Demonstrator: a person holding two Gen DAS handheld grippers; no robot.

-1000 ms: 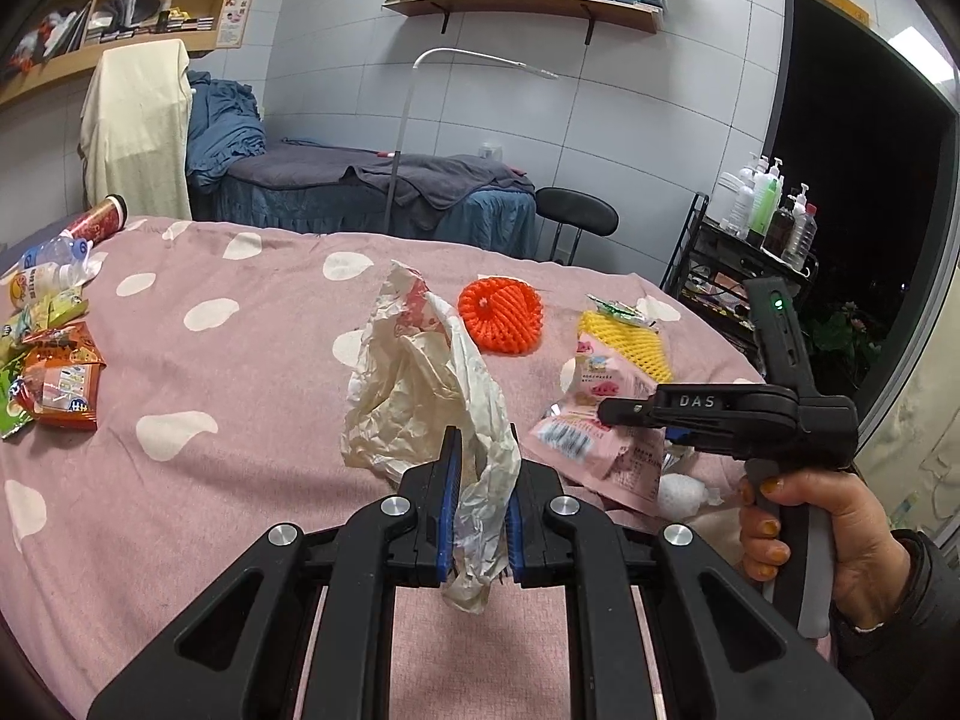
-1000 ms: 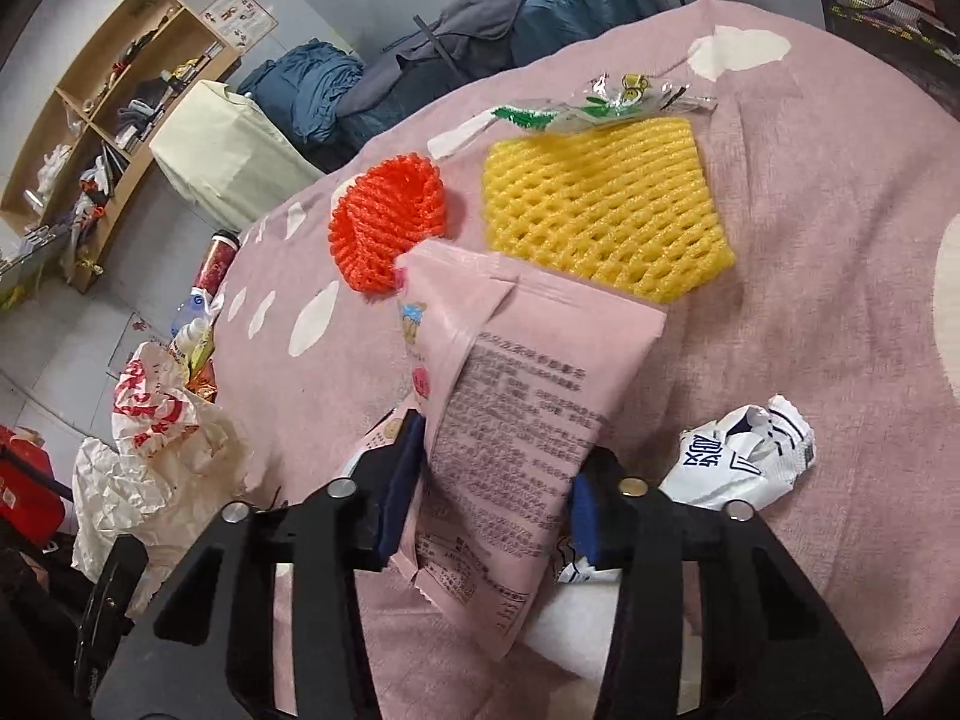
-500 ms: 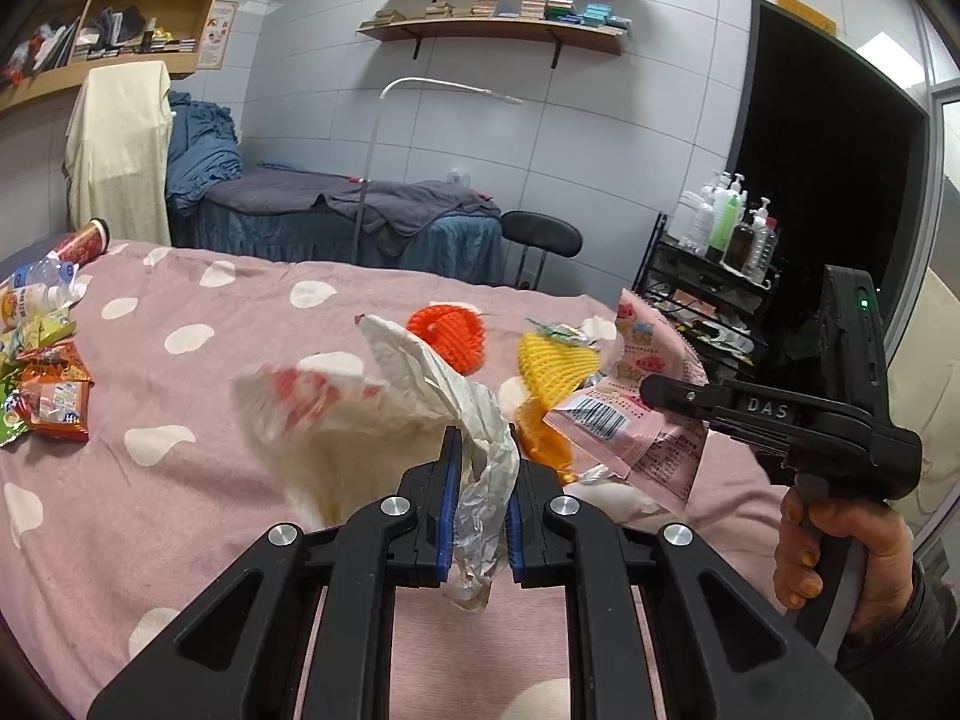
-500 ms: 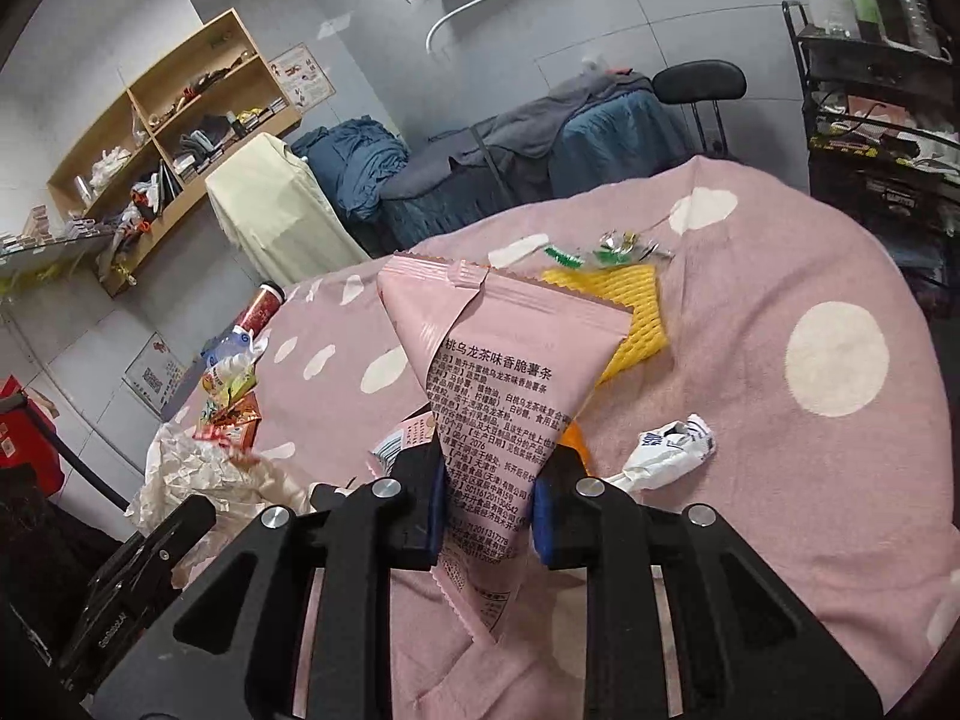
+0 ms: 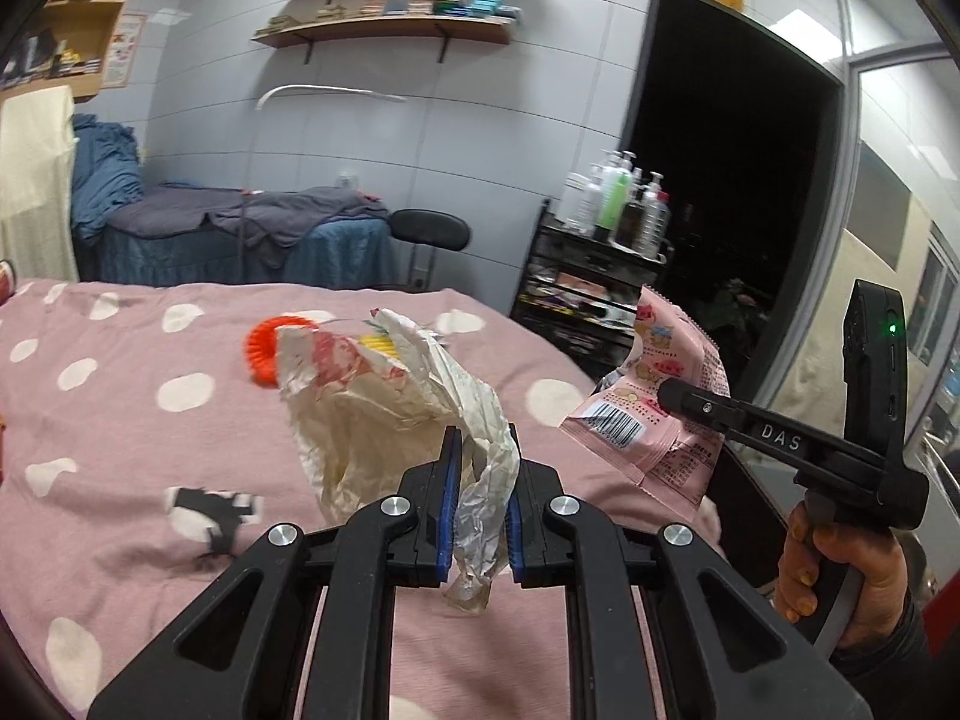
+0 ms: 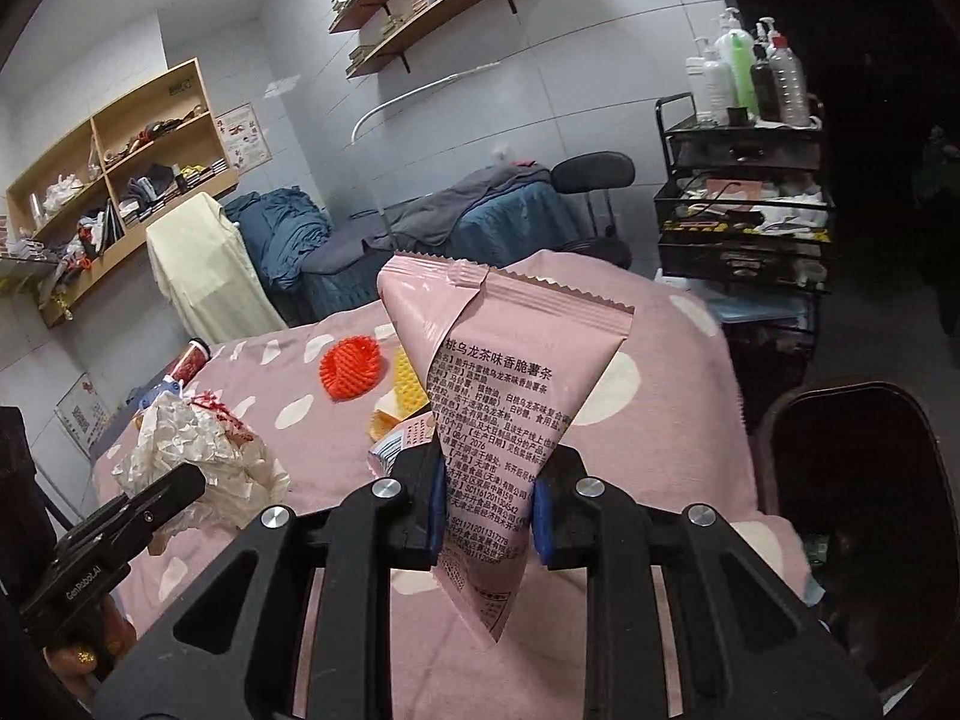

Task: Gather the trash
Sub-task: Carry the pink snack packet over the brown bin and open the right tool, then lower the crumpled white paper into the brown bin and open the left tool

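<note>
My left gripper [image 5: 480,480] is shut on a crumpled white paper bag [image 5: 396,408] with red print, held up above the pink dotted tablecloth [image 5: 120,420]. The same bag [image 6: 198,456] shows at the lower left of the right wrist view. My right gripper [image 6: 486,498] is shut on a pink snack packet [image 6: 504,372], lifted off the table; the packet [image 5: 654,414] also hangs at the right in the left wrist view. An orange foam net [image 6: 350,366] and a yellow foam net [image 6: 408,384] lie on the cloth beyond.
A dark bin [image 6: 858,480] stands off the table's right edge. A black cart with bottles [image 6: 744,192], a stool [image 5: 429,231] and a bed with blue covers [image 5: 240,240] lie behind. A small black-and-white wrapper [image 5: 210,510] rests on the cloth.
Both grippers rose and swung right with their loads. The pink packet came off the table and was squeezed narrower. The snack pile at the left slid out of the left wrist view.
</note>
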